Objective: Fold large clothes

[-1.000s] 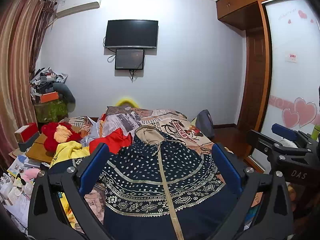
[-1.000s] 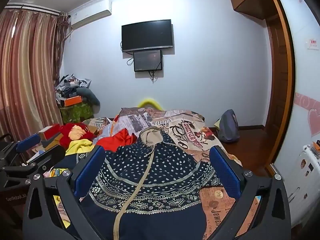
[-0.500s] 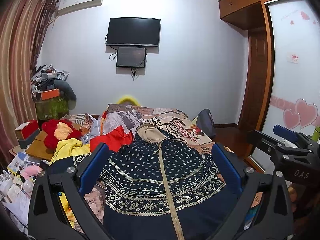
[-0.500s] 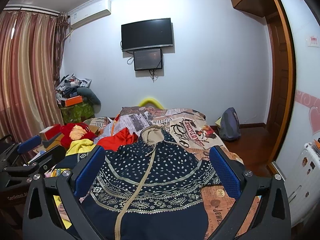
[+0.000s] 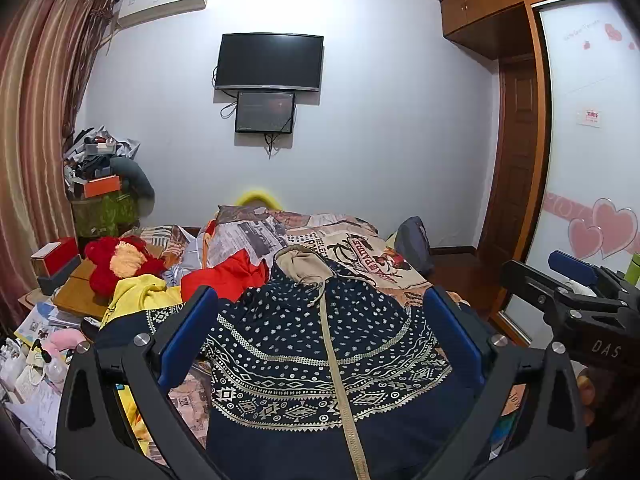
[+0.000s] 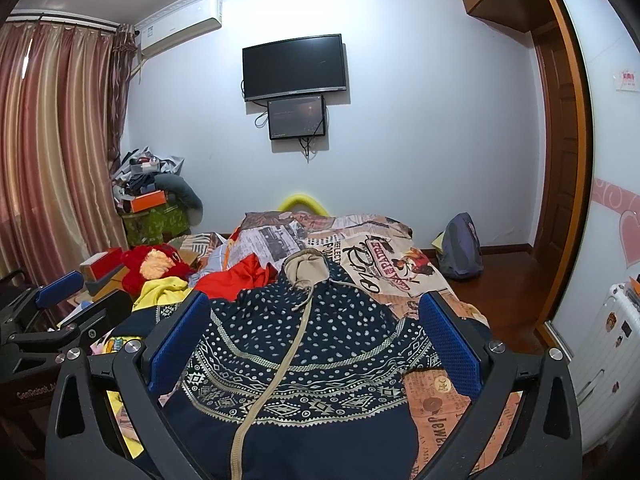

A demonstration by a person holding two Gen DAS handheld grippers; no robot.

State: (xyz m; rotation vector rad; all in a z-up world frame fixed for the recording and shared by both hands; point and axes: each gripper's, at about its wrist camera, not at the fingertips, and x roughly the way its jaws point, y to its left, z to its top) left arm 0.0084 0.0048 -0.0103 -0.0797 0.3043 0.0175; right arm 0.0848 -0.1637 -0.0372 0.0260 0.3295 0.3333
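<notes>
Over hoodie, fingers unmoved (gaping)

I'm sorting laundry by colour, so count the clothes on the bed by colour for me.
Navy patterned zip hoodie: 1
Red garment: 1
Yellow garment: 1
Total: 3

Soft matt knit hoodie, glossy wood wardrobe, seemingly rubbery blue pads
</notes>
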